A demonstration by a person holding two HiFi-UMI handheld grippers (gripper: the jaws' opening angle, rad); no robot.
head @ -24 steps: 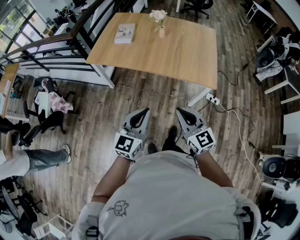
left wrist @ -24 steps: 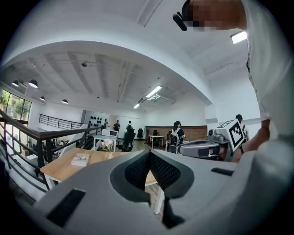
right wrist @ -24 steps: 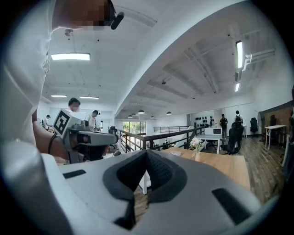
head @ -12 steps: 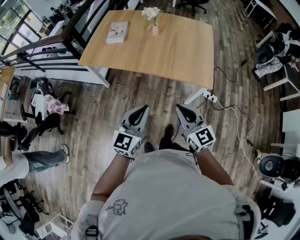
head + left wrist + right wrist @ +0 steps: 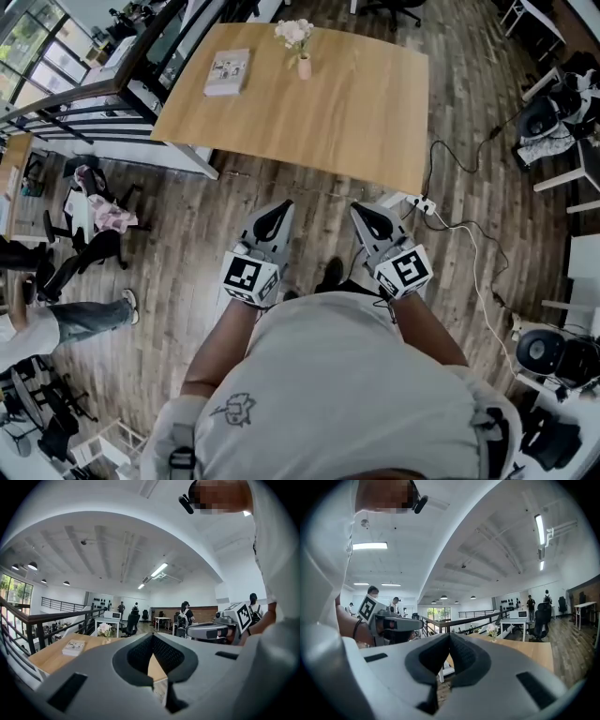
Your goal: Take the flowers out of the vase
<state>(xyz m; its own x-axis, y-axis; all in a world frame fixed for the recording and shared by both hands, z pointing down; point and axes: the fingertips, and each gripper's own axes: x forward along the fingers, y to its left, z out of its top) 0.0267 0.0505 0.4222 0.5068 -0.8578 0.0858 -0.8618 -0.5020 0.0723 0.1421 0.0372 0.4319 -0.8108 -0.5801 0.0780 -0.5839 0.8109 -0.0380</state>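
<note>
Flowers point(image 5: 294, 33) upright in small vase point(image 5: 305, 67) at far edge of wooden tabletop point(image 5: 356, 103), book point(image 5: 227, 72) lying near them, left gripper point(image 5: 282, 206) and right gripper point(image 5: 358, 209) both closed and empty, held level above floor point(image 5: 178, 234), well apart from vase

One light rectangular wooden table point(image 5: 356, 103), one small pink vase point(image 5: 305, 67), one bunch of pale flowers point(image 5: 293, 33), one flat white book point(image 5: 227, 72).
</note>
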